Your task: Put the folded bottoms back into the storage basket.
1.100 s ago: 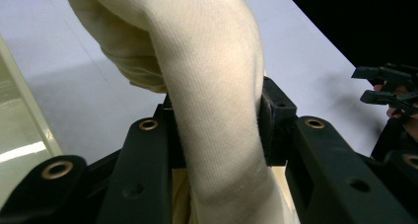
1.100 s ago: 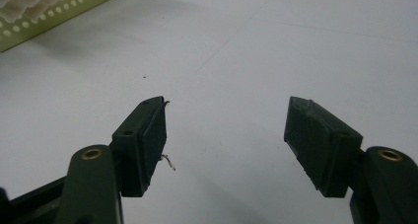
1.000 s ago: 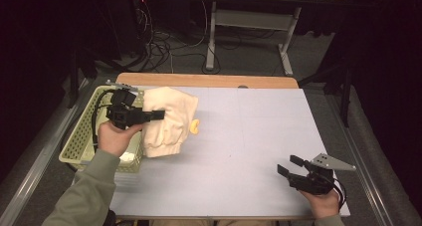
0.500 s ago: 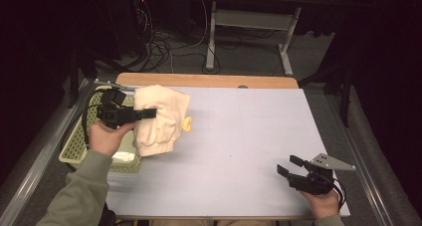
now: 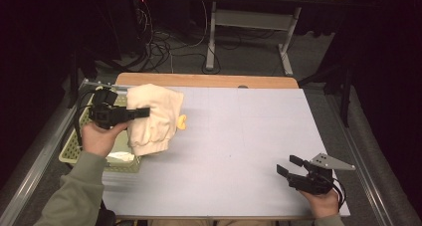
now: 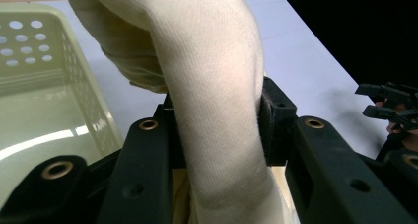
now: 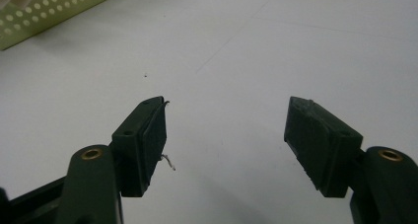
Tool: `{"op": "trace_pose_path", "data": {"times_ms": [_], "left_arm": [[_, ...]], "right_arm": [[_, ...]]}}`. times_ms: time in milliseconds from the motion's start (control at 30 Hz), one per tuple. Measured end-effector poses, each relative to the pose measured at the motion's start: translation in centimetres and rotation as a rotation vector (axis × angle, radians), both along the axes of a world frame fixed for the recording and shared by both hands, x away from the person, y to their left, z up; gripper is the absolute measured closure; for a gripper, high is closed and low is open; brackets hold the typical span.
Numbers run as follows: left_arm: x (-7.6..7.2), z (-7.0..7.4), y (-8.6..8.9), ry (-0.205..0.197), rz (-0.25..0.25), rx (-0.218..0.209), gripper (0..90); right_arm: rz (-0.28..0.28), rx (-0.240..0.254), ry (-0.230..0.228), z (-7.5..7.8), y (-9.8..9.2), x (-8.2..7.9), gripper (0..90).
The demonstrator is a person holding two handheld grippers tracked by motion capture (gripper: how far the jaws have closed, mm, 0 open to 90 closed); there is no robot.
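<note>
Cream-coloured cloth (image 5: 152,119) hangs in a bunched fold from the left gripper (image 5: 142,112), which is clenched on it; the left gripper view has the two black jaws pressing a thick roll of the fabric (image 6: 217,100) from both sides. Taking the pale green perforated basket (image 5: 79,146) as the landmark, the cloth is lifted just beside the basket's table-side wall, its lower edge drooping over the corner of the basket nearest the person and over the white table top (image 5: 239,136) next to it. A small yellow piece (image 5: 182,122) shows at the side of the cloth turned away from the basket. Inside the basket, near its closest corner, lies something pale; what it is cannot be told. The hand (image 5: 97,139) that carries the left gripper is above the basket.

Well apart from the basket, at the opposite near corner of the table, the right gripper (image 5: 288,167) rests low over the white surface, its jaws released and spread with nothing between them. In the right gripper view the basket's wall (image 7: 59,9) appears far off at the upper left.
</note>
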State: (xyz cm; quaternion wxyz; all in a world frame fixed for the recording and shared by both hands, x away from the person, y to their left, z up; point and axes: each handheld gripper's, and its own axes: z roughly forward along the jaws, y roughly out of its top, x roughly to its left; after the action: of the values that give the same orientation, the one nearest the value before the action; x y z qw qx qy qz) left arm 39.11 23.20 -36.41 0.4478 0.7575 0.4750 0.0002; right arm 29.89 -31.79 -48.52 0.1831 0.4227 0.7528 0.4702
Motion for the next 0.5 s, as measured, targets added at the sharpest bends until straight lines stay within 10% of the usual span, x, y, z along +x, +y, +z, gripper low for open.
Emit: {"op": "trace_pose_path", "data": {"times_ms": [500], "left_arm": [[-0.4,0.0,1.8,-0.005,0.037,-0.024,62.8]], "right_arm": [[0.005,-0.002,0.001,0.0,0.1,0.1,32.8]]}}
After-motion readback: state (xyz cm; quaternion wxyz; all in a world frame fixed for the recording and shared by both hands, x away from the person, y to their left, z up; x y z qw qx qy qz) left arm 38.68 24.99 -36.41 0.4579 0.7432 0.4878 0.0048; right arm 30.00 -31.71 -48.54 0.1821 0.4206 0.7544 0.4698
